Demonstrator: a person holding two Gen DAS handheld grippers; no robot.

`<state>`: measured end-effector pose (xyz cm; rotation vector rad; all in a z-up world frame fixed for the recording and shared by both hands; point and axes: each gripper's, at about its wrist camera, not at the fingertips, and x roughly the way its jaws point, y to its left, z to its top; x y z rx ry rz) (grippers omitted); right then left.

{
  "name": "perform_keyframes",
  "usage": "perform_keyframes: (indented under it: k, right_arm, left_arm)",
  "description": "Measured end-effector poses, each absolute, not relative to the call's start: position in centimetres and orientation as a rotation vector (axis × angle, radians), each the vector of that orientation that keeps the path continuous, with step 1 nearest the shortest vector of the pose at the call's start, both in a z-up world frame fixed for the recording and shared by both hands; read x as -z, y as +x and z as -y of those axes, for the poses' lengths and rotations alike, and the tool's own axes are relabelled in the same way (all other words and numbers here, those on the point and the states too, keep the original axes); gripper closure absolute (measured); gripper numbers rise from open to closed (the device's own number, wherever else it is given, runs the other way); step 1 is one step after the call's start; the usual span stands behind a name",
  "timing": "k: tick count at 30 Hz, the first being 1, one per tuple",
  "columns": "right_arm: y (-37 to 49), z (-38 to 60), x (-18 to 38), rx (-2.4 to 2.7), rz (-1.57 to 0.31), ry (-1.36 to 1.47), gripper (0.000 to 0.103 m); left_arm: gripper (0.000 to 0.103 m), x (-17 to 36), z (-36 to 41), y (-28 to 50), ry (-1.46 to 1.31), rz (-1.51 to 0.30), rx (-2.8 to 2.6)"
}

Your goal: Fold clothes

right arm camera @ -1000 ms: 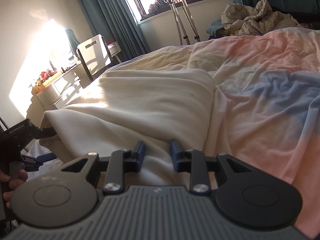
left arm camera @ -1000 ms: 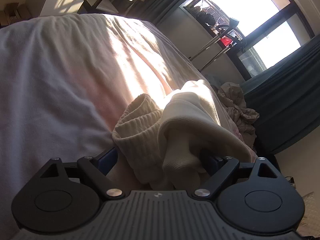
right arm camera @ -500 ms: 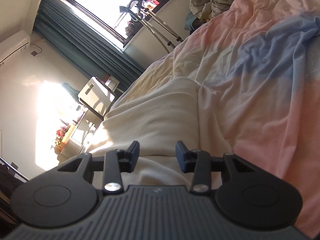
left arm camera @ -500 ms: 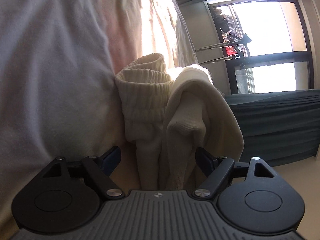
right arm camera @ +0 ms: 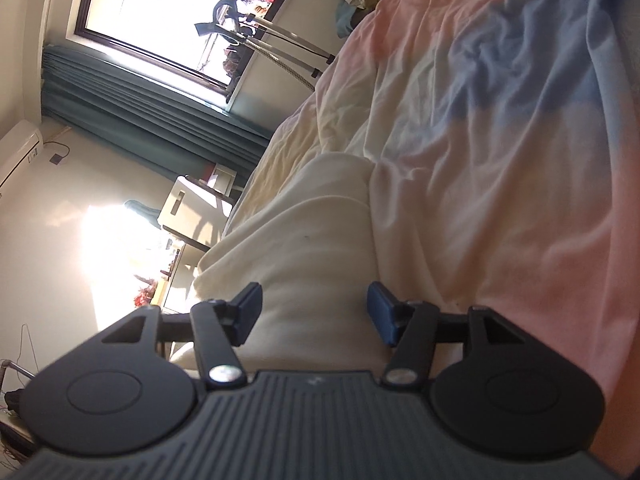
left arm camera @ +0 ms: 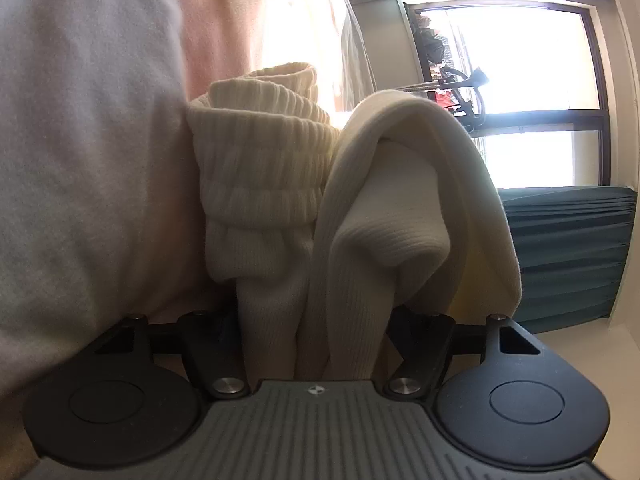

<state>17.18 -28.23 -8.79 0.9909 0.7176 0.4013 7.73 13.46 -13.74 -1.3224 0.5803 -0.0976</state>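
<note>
The left gripper [left arm camera: 316, 320] has its jaws clamped on a bunched fold of a cream ribbed garment [left arm camera: 280, 184], with fabric filling the whole gap between the fingers. From the jaws the cloth runs straight away from the camera, and a ribbed cuff [left arm camera: 260, 136] stands up at its far end. On one side the garment presses against the pale bedsheet [left arm camera: 88, 120]. On the other side there is open room towards a bright window [left arm camera: 528, 92] and a teal curtain [left arm camera: 568, 252].

The right gripper [right arm camera: 314, 314] has its jaws wide apart and grips nothing. Its blue pads [right arm camera: 380, 312] straddle a broad fold of the same cream garment [right arm camera: 304, 248], and whether they touch the cloth cannot be told. From here the garment lies on the bed as a long band, its long axis running away from the gripper towards the window [right arm camera: 176, 12]. One long edge borders a pink and blue sheet [right arm camera: 500, 140], which spreads wide and rumpled on that side. The other edge falls off the bed's side, with a white chair [right arm camera: 192, 208] beyond it.
</note>
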Motion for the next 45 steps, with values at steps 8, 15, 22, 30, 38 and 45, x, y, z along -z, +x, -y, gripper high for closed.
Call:
perform_keyframes:
  k: [8,15,22,30,38,45]
  right_arm:
    - [20.3,26.7,10.1,-0.473,-0.757,0.97,0.016]
    - [22.2,25.1,10.0,-0.448,-0.762,0.86,0.034]
    - [20.4,23.4,5.7,-0.412,-0.642,0.702,0.068]
    - [16.8,23.1,-1.4,-0.452,-0.495,0.61,0.073]
    - [12.2,28.4,-7.8,-0.434,-0.362,0.595,0.073]
    - [9.1,39.5,-10.5,-0.34,-0.268,0.633,0.073]
  left_arm:
    - [0.034,14.8,-14.1,8.7,-1.34,-0.531,0.121]
    - [0.045,15.2,-14.0,9.5,-1.31,-0.515,0.114]
    - [0.072,13.5,-13.9,8.6,-1.269,-0.487,0.105]
    - [0.073,9.3,-13.8,7.1,-1.258,-0.456,0.15]
    - [0.073,2.5,-7.3,7.7,-1.2,-0.442,0.271]
    - [0.073,-0.4,3.3,11.2,-1.127,-0.482,0.429]
